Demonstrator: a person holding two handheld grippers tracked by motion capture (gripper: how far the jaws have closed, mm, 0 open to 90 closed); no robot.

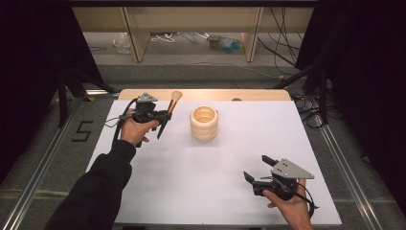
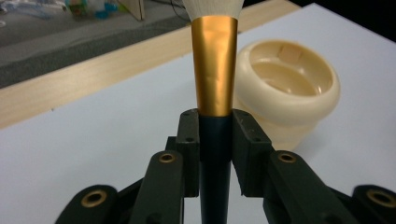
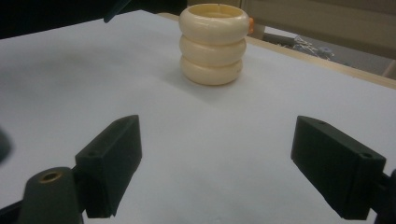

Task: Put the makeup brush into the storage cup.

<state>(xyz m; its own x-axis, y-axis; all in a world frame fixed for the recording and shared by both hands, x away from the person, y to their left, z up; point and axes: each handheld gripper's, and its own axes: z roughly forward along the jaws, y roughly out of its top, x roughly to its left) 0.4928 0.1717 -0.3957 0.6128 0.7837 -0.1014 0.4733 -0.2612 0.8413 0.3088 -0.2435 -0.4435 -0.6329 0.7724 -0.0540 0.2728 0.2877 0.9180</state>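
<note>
Black fingers [image 2: 189,140] of the left gripper [image 2: 215,135] were clamped on the dark handle of a makeup brush [image 2: 215,70], one pad pressing each side just below its gold collar, with the pale bristles at the top edge of the left gripper view. In the high view the left gripper [image 1: 165,116] was held above the desk [image 1: 158,182] at its far left, the brush [image 1: 173,101] slanting up and away with its bristle head uppermost and its dark handle running down below the fingers, clear of the white surface. Just to the right of the brush stood a cream holder [image 1: 204,123] made of three stacked rings, upright and open at the top, near the far middle of the desk; the brush and the holder were apart. The right gripper [image 1: 255,168] hovered low over the near right part of the desk, well apart from the holder, its fingers [image 3: 112,163] spread wide with nothing between them, and the holder [image 3: 213,44] stood farther off straight ahead of them.
</note>
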